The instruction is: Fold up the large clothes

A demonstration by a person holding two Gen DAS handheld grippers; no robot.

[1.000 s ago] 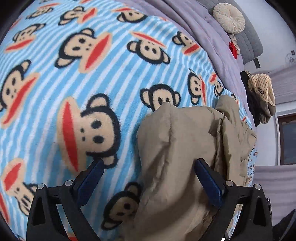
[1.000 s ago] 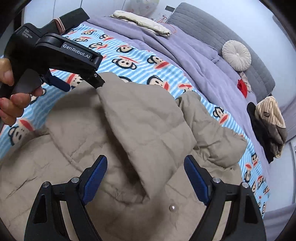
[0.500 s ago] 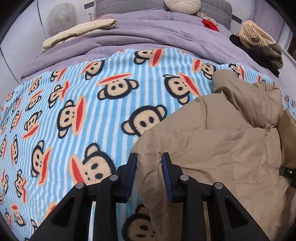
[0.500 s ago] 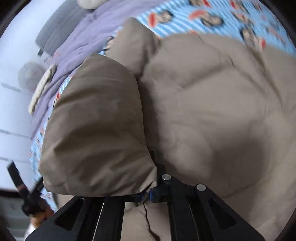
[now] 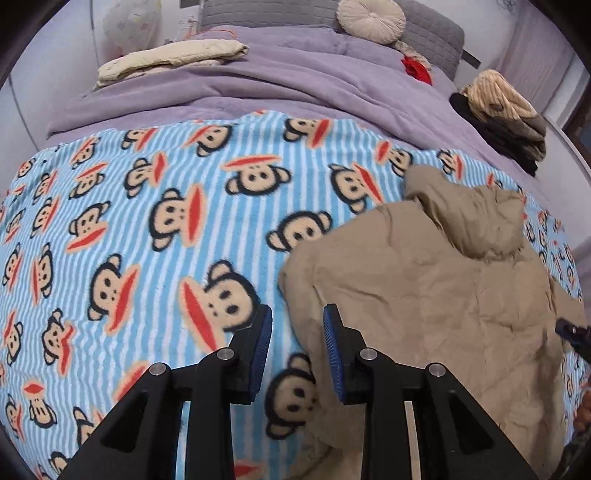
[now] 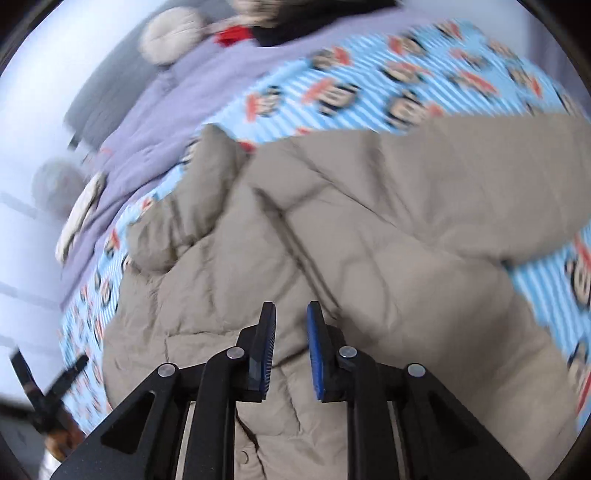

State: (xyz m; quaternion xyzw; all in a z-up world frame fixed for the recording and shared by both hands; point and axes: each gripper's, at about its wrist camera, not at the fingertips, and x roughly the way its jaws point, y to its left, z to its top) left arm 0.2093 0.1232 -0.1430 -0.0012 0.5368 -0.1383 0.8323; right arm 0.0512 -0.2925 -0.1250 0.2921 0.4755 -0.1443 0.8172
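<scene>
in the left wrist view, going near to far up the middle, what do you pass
left gripper → monkey blanket → purple blanket → round cushion

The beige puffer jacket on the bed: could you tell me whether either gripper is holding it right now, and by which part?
Nothing is held. The left gripper and right gripper are both slightly open above the jacket, with no fabric between their pads.

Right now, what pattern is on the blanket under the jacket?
Light blue and white stripes with cartoon monkey faces, red mouths, on the blanket; the left wrist view shows it best, beside the tan jacket.
</scene>
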